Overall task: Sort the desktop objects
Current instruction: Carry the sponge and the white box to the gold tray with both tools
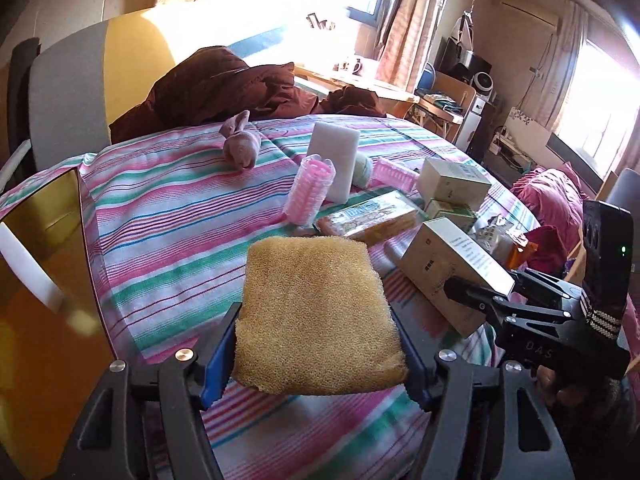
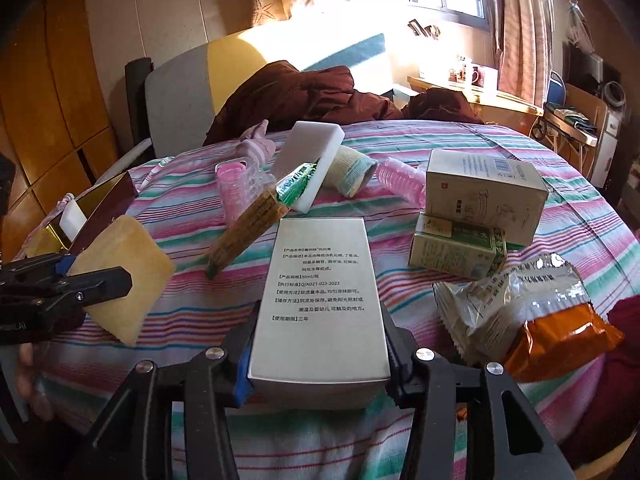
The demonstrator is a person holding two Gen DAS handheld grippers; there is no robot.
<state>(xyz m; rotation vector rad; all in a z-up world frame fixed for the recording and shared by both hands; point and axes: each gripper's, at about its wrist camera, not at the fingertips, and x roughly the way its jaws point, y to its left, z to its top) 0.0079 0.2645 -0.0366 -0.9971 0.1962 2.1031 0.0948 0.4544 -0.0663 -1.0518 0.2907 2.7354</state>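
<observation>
Two grippers are loaded — the left gripper (image 1: pixel 318 364) clamps a yellow sponge (image 1: pixel 316 316), the right gripper (image 2: pixel 320 364) a printed carton (image 2: pixel 320 300), both above the table's near edge. Judged mid-sort — next, the sponge likely goes into the gold box (image 1: pixel 44 272) at the left edge.

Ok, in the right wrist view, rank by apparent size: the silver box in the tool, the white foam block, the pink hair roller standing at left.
1. Silver box, largest, though it sits nearest the camera in the right tool, which inflates it.
2. White foam block.
3. Pink hair roller, smallest; it stands about as far away as the block, so that ranking is fair.
</observation>
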